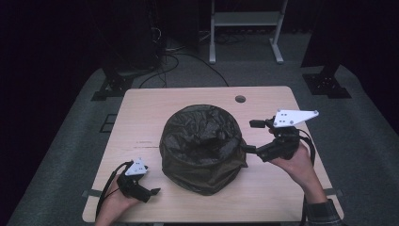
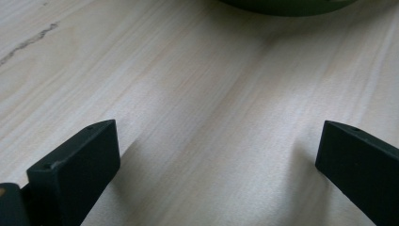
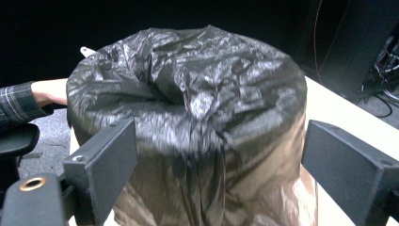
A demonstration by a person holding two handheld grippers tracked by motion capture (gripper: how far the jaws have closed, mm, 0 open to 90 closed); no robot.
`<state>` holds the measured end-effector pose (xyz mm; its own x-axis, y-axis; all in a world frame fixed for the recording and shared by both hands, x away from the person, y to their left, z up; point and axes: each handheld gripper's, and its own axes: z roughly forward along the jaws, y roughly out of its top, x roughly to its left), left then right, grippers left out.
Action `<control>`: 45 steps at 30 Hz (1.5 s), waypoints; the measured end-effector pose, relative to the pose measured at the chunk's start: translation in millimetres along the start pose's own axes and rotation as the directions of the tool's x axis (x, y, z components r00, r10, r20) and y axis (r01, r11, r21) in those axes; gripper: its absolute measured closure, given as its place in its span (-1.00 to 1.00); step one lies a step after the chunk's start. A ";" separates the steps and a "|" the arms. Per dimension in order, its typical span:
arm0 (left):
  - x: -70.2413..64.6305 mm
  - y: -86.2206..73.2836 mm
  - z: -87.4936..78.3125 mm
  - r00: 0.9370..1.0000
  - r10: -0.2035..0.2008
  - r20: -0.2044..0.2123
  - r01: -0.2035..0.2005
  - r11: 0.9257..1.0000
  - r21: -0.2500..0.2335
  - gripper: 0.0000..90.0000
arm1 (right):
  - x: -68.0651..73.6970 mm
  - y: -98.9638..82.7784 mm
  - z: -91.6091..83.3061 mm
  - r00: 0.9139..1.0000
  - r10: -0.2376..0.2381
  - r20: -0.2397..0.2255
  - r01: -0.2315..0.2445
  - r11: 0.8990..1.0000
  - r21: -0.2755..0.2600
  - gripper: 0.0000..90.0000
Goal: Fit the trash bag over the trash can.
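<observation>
Bin: round, stands upright at the middle of the table, fully draped in a dark, crinkled plastic bag. The bag covers the rim and hangs down the wall to the tabletop; its centre sags inward into a shallow hollow. In the left gripper view, the bin's green lower edge shows at the top of the frame, resting on the pale wood.

Right gripper: held in the person's right hand, raised just to the right of the bin at about rim height, pointed at the bag's side. Its jaws stand wide apart, released, with nothing pinched; in the right gripper view, the bagged bin sits beyond and between them, pads clear of the plastic.

Left gripper: held in the left hand, low over the near left part of the table, apart from the bin. Jaws fully spread and empty, bare wood between them.

Surroundings: a small round hole in the tabletop behind the bin; a white frame on the dark floor beyond.
</observation>
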<state>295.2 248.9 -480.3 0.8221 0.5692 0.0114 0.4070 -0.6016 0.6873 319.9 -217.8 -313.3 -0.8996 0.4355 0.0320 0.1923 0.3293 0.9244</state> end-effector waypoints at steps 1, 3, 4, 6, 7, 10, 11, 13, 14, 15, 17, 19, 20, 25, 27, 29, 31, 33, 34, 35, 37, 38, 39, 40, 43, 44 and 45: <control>0.0 0.0 0.0 1.000 0.000 0.000 0.000 1.000 0.000 -1.00 | 0.0 2.3 2.1 1.000 -0.009 -0.001 0.009 1.000 -0.002 -0.79; 0.4 -2.8 1.1 1.000 0.000 0.000 0.000 0.999 -0.034 -1.00 | -0.1 7.3 7.0 1.000 -0.021 -0.005 0.021 1.000 0.005 -0.79; 0.3 -2.8 1.1 1.000 0.000 0.000 0.000 0.999 -0.034 -1.00 | 0.1 9.8 9.5 1.000 -0.027 -0.007 0.027 1.000 0.006 -0.79; 0.3 -2.9 1.1 1.000 0.000 0.000 0.000 0.999 -0.034 -1.00 | -0.1 14.9 14.9 0.999 -0.034 -0.013 0.034 0.999 0.008 -0.79; 0.2 -2.9 1.2 1.000 0.000 -0.001 0.000 0.999 -0.036 -1.00 | -0.1 17.4 17.7 0.999 -0.037 -0.017 0.037 0.999 0.013 -0.79; 0.3 -2.9 1.3 1.000 -0.001 0.000 0.001 0.999 -0.036 -1.00 | 0.6 24.6 26.5 0.998 -0.047 -0.030 0.048 0.999 0.026 -0.79; 0.3 -2.9 1.3 1.000 0.000 0.000 0.000 0.999 -0.036 -1.00 | 1.1 27.0 29.6 0.998 -0.050 -0.033 0.051 0.998 0.029 -0.79; 0.4 -2.9 1.3 1.000 -0.001 0.000 0.001 0.999 -0.036 -1.00 | 2.5 31.9 35.2 0.997 -0.061 -0.037 0.062 0.997 0.035 -0.79; 0.3 -2.9 1.3 1.000 -0.001 0.000 0.001 0.999 -0.036 -1.00 | 3.0 34.4 37.9 0.997 -0.065 -0.042 0.066 0.997 0.038 -0.79; 0.3 -2.9 1.3 1.000 0.000 0.000 0.001 0.999 -0.036 -1.00 | 3.2 36.8 40.7 0.997 -0.068 -0.046 0.070 0.997 0.040 -0.79; 0.3 -2.9 1.3 1.000 -0.001 0.000 0.001 0.999 -0.036 -1.00 | 3.7 41.1 46.2 0.996 -0.073 -0.049 0.076 0.996 0.045 -0.79; 0.3 -2.9 1.3 1.000 0.000 0.000 0.000 0.999 -0.036 -1.00 | 4.3 44.8 52.4 0.996 -0.073 -0.055 0.076 0.995 0.057 -0.79; 0.3 -3.0 1.2 1.000 -0.001 0.000 0.001 0.999 -0.036 -1.00 | 4.2 46.3 55.8 0.995 -0.078 -0.059 0.082 0.995 0.061 -0.79; 0.2 -3.0 1.2 1.000 -0.001 -0.001 0.001 0.999 -0.036 -1.00 | 3.5 50.8 74.9 0.993 -0.080 -0.083 0.088 0.990 0.106 -0.79; 0.2 -3.0 1.2 1.000 -0.001 -0.001 0.001 0.999 -0.036 -1.00 | 2.7 51.0 82.2 0.993 -0.074 -0.092 0.086 0.987 0.135 -0.79; 0.2 -3.0 1.2 1.000 -0.001 0.000 0.001 0.999 -0.036 -1.00 | 2.0 50.5 88.8 0.992 -0.081 -0.094 0.096 0.982 0.164 -0.79; 0.3 -3.0 1.2 1.000 -0.001 0.000 0.001 0.999 -0.036 -1.00 | 2.1 49.8 94.0 0.992 -0.083 -0.098 0.101 0.976 0.191 -0.79; 0.3 -3.0 1.2 1.000 -0.001 0.000 0.001 0.999 -0.036 -1.00 | 2.9 48.8 97.8 0.991 -0.088 -0.105 0.108 0.972 0.210 -0.79; 0.3 -3.0 1.2 1.000 -0.001 0.000 0.001 0.999 -0.036 -1.00 | 3.2 48.4 99.3 0.990 -0.090 -0.107 0.112 0.969 0.221 -0.79; 0.3 -3.0 1.2 1.000 -0.001 0.000 0.001 0.999 -0.036 -1.00 | 3.5 47.9 101.0 0.989 -0.095 -0.111 0.118 0.967 0.226 -0.79; 0.3 -3.0 1.2 1.000 -0.001 0.000 0.001 0.999 -0.036 -1.00 | 4.3 47.5 104.1 0.988 -0.104 -0.115 0.129 0.961 0.243 -0.79; 0.3 -3.0 1.2 1.000 -0.001 0.000 0.001 0.999 -0.036 -1.00 | 5.1 47.5 105.5 0.987 -0.108 -0.117 0.134 0.959 0.251 -0.79; 0.3 -3.0 1.2 1.000 -0.001 0.000 0.001 0.999 -0.036 -1.00 | 5.9 47.6 106.9 0.986 -0.115 -0.117 0.141 0.957 0.254 -0.79; 0.3 -3.0 1.2 1.000 -0.001 0.000 0.001 0.999 -0.036 -1.00 | 6.3 47.6 108.2 0.986 -0.115 -0.119 0.143 0.955 0.261 -0.79; 0.3 -3.0 1.2 1.000 -0.001 0.000 0.001 0.999 -0.036 -1.00 | 6.5 46.6 111.3 0.986 -0.122 -0.117 0.151 0.947 0.285 -0.79; 0.3 -3.0 1.2 1.000 -0.001 0.000 0.001 0.999 -0.036 -1.00 | 6.8 45.6 113.6 0.985 -0.130 -0.116 0.159 0.940 0.301 -0.79; 0.3 -3.0 1.2 1.000 -0.001 0.000 0.001 0.999 -0.036 -1.00 | 7.1 45.8 114.0 0.984 -0.134 -0.115 0.164 0.938 0.305 -0.79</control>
<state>294.7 250.2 -483.3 0.8215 0.5701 0.0106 0.3935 -0.5802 0.7131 367.0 -104.1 -314.1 -0.9563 0.2883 -0.0490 0.1528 0.6357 0.7567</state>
